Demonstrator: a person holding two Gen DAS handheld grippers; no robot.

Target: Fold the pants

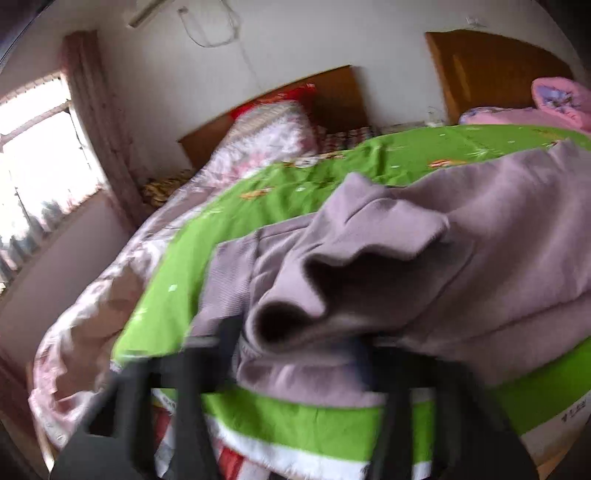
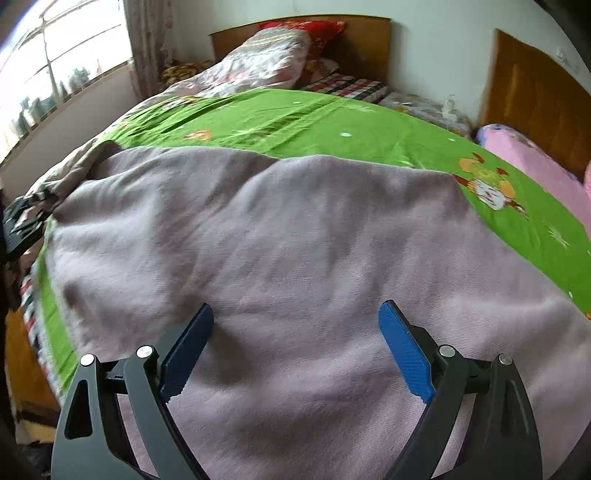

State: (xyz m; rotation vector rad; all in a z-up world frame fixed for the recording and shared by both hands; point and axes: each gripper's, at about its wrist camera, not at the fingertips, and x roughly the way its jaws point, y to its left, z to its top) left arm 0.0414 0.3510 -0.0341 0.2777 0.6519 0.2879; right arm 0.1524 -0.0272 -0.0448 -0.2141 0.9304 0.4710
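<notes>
The pale mauve pants (image 2: 288, 236) lie spread on a green bedspread (image 2: 314, 122). My right gripper (image 2: 295, 339) is open just above the pants, its blue pads (image 2: 404, 350) wide apart with nothing between them. In the left wrist view, the pants (image 1: 424, 251) are bunched and lifted, a fold draped over my left gripper (image 1: 295, 343). That view is blurred. The cloth hides the left fingertips, so whether the jaws are shut on the fabric cannot be told. The left gripper body shows at the far left of the right wrist view (image 2: 20, 225).
A crumpled floral quilt (image 2: 258, 62) and red pillow (image 2: 306, 27) lie at the wooden headboard (image 2: 362, 40). A pink quilt (image 2: 532, 166) lies on a second bed at right. A window (image 2: 55, 66) is on the left. The bed's near edge (image 1: 295, 443) drops off below the left gripper.
</notes>
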